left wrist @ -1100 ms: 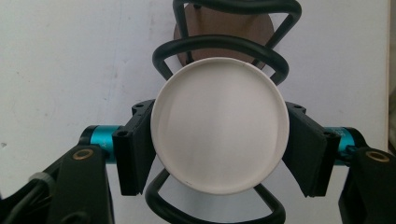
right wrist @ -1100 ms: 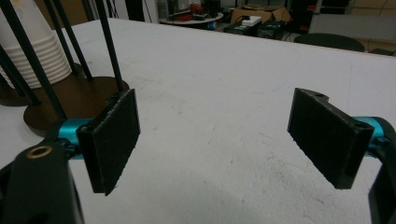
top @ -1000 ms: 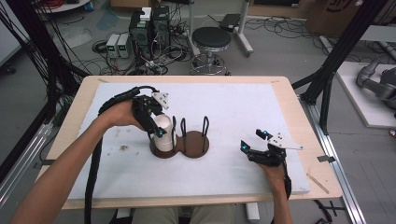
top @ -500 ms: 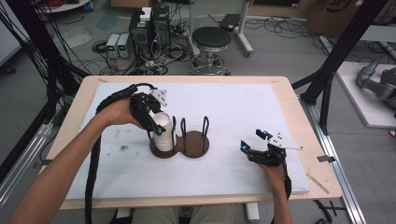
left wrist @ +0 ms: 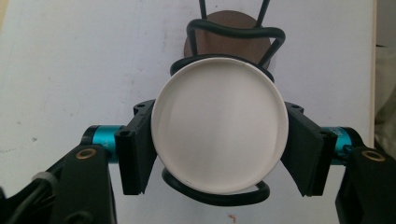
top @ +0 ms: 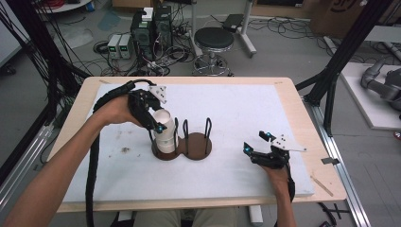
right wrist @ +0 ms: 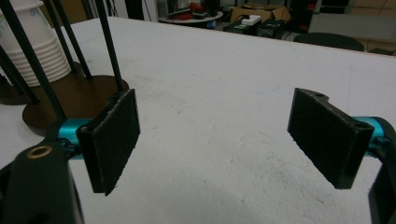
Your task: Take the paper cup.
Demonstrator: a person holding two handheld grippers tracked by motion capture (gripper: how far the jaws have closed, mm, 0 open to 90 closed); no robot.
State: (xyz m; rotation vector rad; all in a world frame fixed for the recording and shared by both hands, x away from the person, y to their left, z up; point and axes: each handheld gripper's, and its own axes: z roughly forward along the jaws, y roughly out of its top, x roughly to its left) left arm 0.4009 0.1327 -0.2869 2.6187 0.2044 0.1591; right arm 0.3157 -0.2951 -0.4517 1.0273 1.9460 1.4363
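left gripper [left wrist: 219, 151] pinching the top paper cup [left wrist: 219, 123] of the stack in the holder [top: 182, 146]
next, i judge, lift it straight up; right gripper [right wrist: 219, 140] rests with jaws spread, empty.

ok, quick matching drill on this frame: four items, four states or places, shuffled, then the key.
Items:
1. left gripper
2. right gripper
3. cup stack
4. stool

States or places:
A. on the floor beyond the table
B. standing in the wire holder's left ring
C. jaws wide, nothing between them
D. closed on the top white cup

Pairs: 1-D, 2-C, 3-B, 4-A
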